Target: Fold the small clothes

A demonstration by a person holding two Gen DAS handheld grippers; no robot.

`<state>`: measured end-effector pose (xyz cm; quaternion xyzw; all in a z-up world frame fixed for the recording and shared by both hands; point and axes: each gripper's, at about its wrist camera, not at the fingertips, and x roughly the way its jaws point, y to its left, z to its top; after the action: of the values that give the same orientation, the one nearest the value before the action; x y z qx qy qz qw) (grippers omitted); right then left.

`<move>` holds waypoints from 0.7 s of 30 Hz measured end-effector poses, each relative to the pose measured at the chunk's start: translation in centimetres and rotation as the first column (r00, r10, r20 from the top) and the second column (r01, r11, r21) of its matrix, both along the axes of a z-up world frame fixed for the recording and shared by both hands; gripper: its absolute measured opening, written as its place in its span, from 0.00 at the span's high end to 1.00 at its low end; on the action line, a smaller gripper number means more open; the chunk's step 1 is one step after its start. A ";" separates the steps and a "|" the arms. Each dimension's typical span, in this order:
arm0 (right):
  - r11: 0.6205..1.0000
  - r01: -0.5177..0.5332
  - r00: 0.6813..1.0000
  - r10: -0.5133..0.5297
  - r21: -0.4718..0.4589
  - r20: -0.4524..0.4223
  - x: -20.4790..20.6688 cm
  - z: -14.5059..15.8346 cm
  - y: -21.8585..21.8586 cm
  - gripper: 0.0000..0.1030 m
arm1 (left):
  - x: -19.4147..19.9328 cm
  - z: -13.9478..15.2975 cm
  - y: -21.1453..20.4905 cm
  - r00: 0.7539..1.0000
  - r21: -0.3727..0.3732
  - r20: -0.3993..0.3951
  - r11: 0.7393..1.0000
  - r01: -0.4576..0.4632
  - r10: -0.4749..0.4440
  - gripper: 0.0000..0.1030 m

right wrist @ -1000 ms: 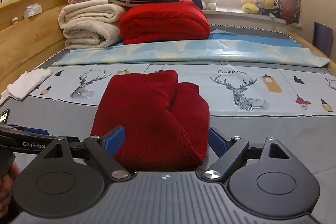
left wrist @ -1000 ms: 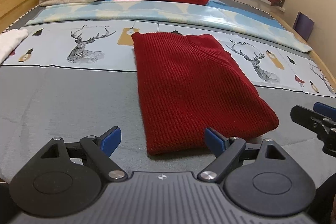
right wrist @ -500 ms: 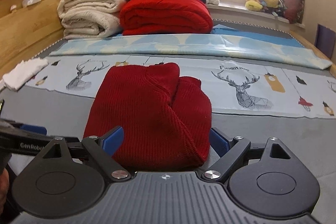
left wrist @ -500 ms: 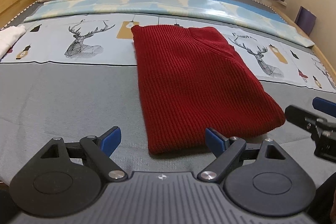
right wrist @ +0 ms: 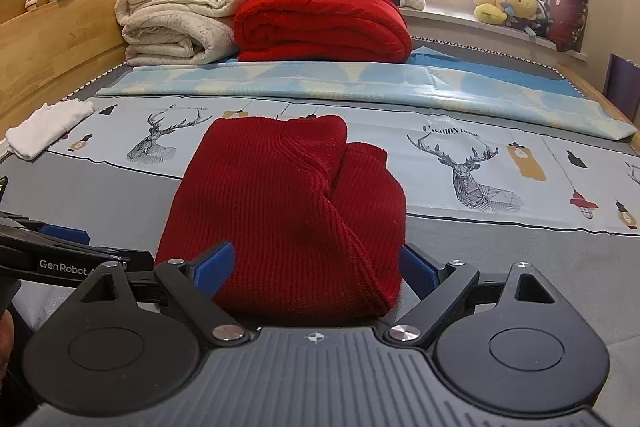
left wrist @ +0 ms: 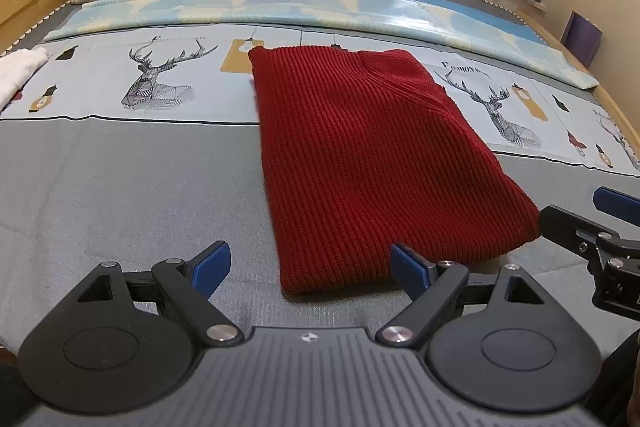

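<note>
A dark red knitted sweater [left wrist: 360, 155] lies folded lengthwise on the bed; in the right wrist view [right wrist: 288, 203] its right side is doubled over. My left gripper [left wrist: 310, 265] is open, its blue pads straddling the sweater's near left corner. My right gripper [right wrist: 316, 267] is open, its pads either side of the sweater's near edge; it also shows at the right edge of the left wrist view [left wrist: 600, 227]. Neither grips the cloth.
The bed has a grey and deer-print sheet [left wrist: 120, 167]. A white cloth [right wrist: 44, 125] lies at the left edge. Folded cream blankets [right wrist: 176, 19] and a red blanket [right wrist: 320, 23] are stacked at the far end. Wooden bed rail [right wrist: 44, 43] on the left, plush toys [right wrist: 508, 3] on the sill.
Both grippers have edged forward toward the sweater's near edge and stayed open. The sweater has not moved.
</note>
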<state>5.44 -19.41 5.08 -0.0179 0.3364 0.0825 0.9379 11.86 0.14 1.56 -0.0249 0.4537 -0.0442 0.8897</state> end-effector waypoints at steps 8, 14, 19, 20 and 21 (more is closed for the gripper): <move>1.000 -0.001 1.000 0.001 -0.005 -0.005 0.1 -0.1 0.1 0.12 | 0.1 -0.1 -0.1 1.000 0.000 -0.005 1.000 0.008 -0.008 0.12; 1.000 -0.002 1.000 0.002 -0.008 -0.006 0.1 -0.1 0.2 0.12 | 0.0 -0.1 -0.1 1.000 0.000 -0.004 1.000 0.009 -0.009 0.12; 1.000 -0.004 1.000 0.004 -0.011 -0.007 0.1 -0.2 0.3 0.12 | 0.1 -0.2 -0.2 1.000 0.002 -0.005 1.000 0.009 -0.009 0.12; 1.000 -0.004 1.000 0.004 -0.011 -0.007 0.1 -0.2 0.3 0.12 | 0.1 -0.2 -0.2 1.000 0.002 -0.005 1.000 0.010 -0.010 0.12; 1.000 -0.003 1.000 0.003 -0.011 -0.007 0.1 -0.2 0.3 0.12 | 0.1 -0.2 -0.2 1.000 0.002 -0.004 1.000 0.010 -0.010 0.12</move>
<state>5.55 -19.11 4.88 -0.0233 0.3400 0.0823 0.9365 11.95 -0.07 1.33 -0.0220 0.4557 -0.0481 0.8885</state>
